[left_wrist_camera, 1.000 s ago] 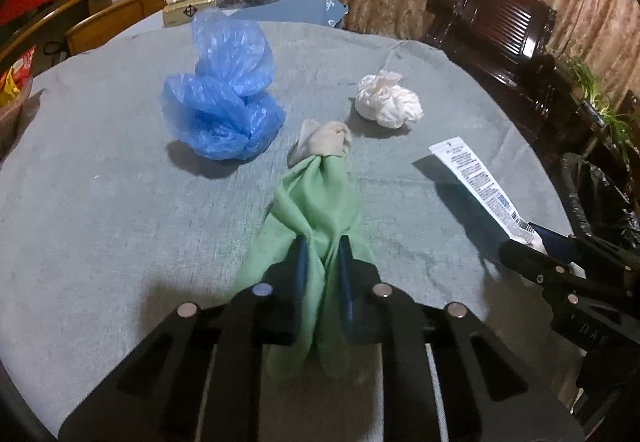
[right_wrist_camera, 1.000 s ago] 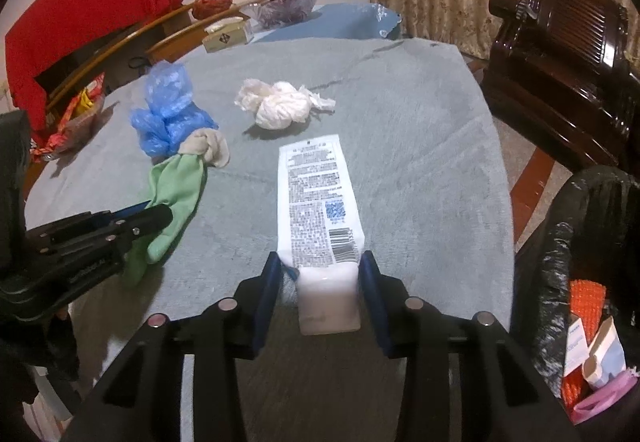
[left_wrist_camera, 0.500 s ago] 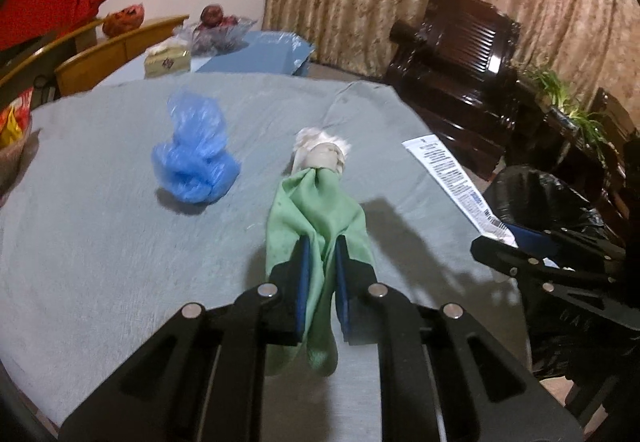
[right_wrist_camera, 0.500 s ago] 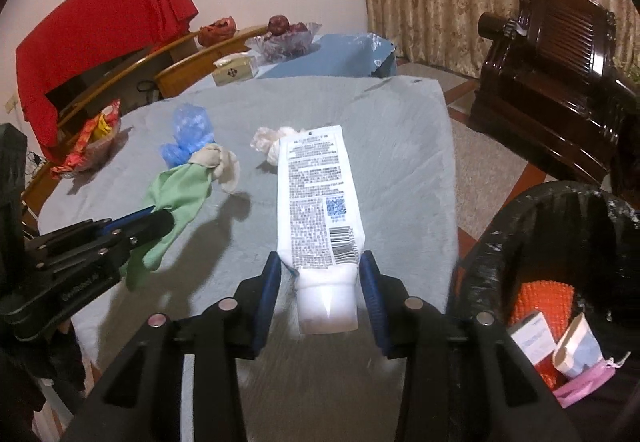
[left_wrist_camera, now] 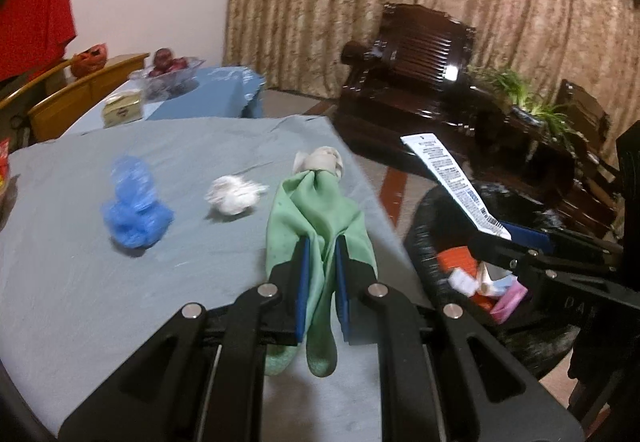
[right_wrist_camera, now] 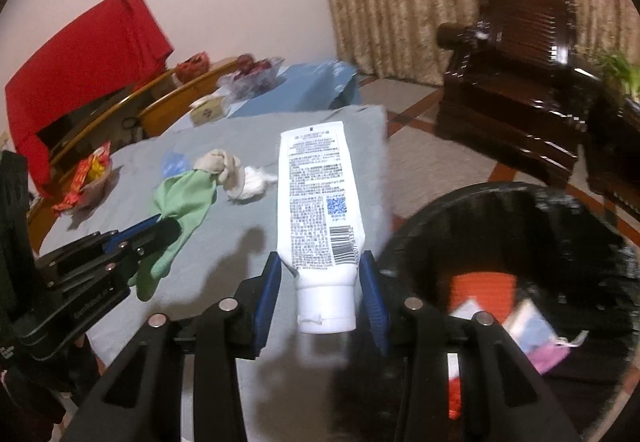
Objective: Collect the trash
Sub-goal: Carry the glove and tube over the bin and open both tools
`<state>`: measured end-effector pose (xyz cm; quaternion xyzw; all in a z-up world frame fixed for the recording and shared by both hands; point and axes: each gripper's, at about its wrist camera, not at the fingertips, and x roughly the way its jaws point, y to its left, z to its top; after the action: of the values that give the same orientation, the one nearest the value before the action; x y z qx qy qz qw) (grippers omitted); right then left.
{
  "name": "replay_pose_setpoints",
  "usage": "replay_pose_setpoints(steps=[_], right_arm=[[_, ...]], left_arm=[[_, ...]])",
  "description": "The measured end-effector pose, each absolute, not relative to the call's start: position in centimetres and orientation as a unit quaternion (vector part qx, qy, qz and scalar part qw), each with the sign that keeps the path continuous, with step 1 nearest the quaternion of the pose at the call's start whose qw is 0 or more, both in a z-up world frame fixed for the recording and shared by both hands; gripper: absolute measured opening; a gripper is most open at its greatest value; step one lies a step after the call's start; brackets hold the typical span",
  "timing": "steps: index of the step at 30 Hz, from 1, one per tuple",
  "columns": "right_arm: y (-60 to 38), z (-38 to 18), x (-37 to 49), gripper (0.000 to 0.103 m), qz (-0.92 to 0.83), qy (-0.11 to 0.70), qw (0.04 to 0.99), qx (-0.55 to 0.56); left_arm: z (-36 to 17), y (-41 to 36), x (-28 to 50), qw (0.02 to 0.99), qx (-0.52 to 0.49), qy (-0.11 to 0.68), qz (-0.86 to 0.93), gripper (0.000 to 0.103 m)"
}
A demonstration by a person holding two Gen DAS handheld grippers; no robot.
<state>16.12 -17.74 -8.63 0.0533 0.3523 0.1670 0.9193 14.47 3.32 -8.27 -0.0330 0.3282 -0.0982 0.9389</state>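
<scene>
White tube (right_wrist_camera: 318, 209) clenched in right claw (right_wrist_camera: 320, 278), held off the table (left_wrist_camera: 80, 282) beside the black bin (right_wrist_camera: 560, 217) at right. Green cloth (left_wrist_camera: 316, 226) grasped by left claw (left_wrist_camera: 320, 274), above the table's near right edge. Blue bag (left_wrist_camera: 134, 207) and white wad (left_wrist_camera: 234, 193) lie farther left on the table.

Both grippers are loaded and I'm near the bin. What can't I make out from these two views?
- Black-lined trash bin: its lower right is cut off by the right wrist frame edge; contents smeared by blur.
- White squeeze tube: print blurred, unreadable.
- Green cloth glove: its fingertips hang behind the left gripper.
- Crumpled blue plastic bag: motion-blurred in the left view.
</scene>
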Motion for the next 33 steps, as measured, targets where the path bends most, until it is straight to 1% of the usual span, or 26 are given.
replay_pose_setpoints(steps=[7, 13, 22, 28, 29, 30, 31, 32, 33], right_arm=[[-24.3, -7.7, 14.6, 0.040, 0.104, 0.343, 0.931, 0.064], [-29.1, -7.6, 13.4, 0.040, 0.057, 0.340, 0.936, 0.071], [-33.7, -8.6, 12.8, 0.040, 0.015, 0.341, 0.936, 0.084], [-35.1, -9.7, 13.3, 0.040, 0.004, 0.347, 0.934, 0.089], [-35.3, -9.9, 13.4, 0.040, 0.000, 0.349, 0.933, 0.088], [-35.6, -10.2, 13.4, 0.040, -0.003, 0.350, 0.933, 0.088], [-35.6, -10.4, 13.4, 0.041, -0.005, 0.353, 0.932, 0.087], [-35.8, -10.5, 13.4, 0.049, -0.006, 0.356, 0.931, 0.085], [-35.9, -10.7, 13.3, 0.056, -0.014, 0.356, 0.931, 0.083]], left_arm=[[-7.1, -2.3, 14.9, 0.936, -0.025, 0.316, -0.155, 0.011], [-7.1, -7.6, 15.3, 0.929, -0.014, 0.312, -0.200, 0.011], [-8.1, -13.6, 16.4, 0.918, 0.008, 0.314, -0.241, 0.012], [-9.1, -15.9, 17.5, 0.911, 0.017, 0.321, -0.258, 0.012], [-9.2, -16.2, 17.7, 0.909, 0.018, 0.323, -0.263, 0.014], [-9.3, -16.6, 18.0, 0.906, 0.016, 0.326, -0.270, 0.022], [-9.3, -16.6, 18.1, 0.904, 0.014, 0.328, -0.273, 0.027], [-9.4, -16.6, 18.2, 0.905, 0.010, 0.325, -0.272, 0.041], [-9.3, -16.5, 18.2, 0.906, 0.006, 0.322, -0.273, 0.050]])
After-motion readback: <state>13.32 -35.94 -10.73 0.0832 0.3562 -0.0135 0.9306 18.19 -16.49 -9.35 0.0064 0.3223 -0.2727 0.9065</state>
